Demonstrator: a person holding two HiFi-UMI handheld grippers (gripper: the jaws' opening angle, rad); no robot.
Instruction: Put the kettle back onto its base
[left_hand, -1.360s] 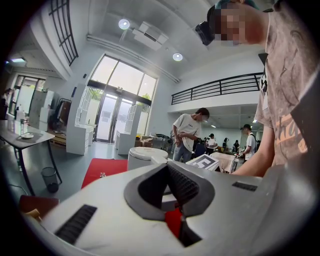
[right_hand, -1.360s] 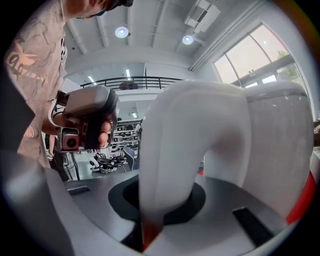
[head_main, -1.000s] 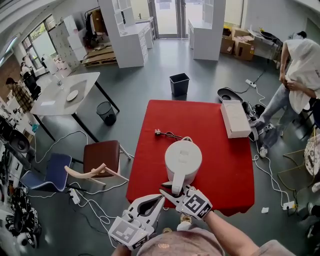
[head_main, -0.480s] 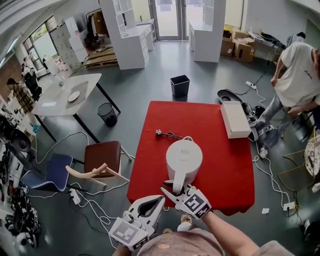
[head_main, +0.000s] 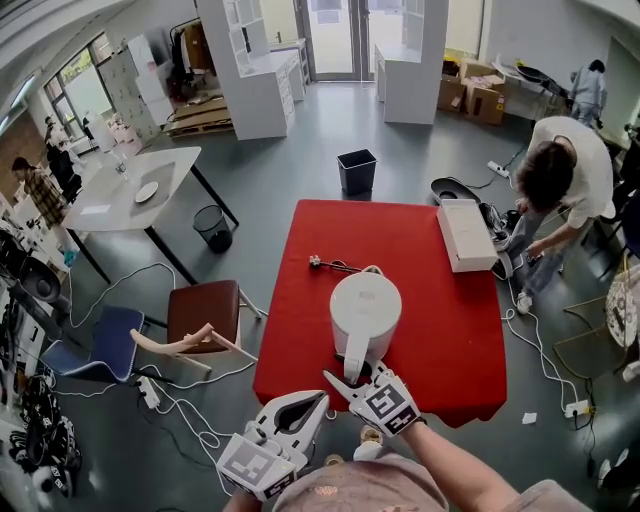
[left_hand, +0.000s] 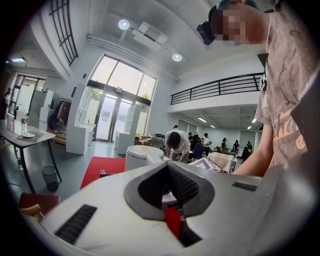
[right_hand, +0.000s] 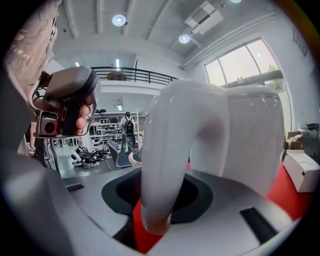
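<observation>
The round white plastic kettle (head_main: 365, 310) is being borne upright near the middle of the red-covered desk (head_main: 440, 300); its curved handle (right_hand: 165, 165), at 6 o'clock, is being let go by the opening right claw (head_main: 352, 378); the left claw (head_main: 322, 399), at 7 o'clock, is being held clenched on nothing.

Has a grey floor (head_main: 290, 170), white shelving units (head_main: 250, 80), glass doors (head_main: 330, 30) at the far end, a black bin (head_main: 358, 168), a brown chair (head_main: 203, 312).

A white kettle (head_main: 365, 308) stands on the red desk (head_main: 440, 330), its handle between the opening jaws of the right hand-held gripper (head_main: 352, 377).
</observation>
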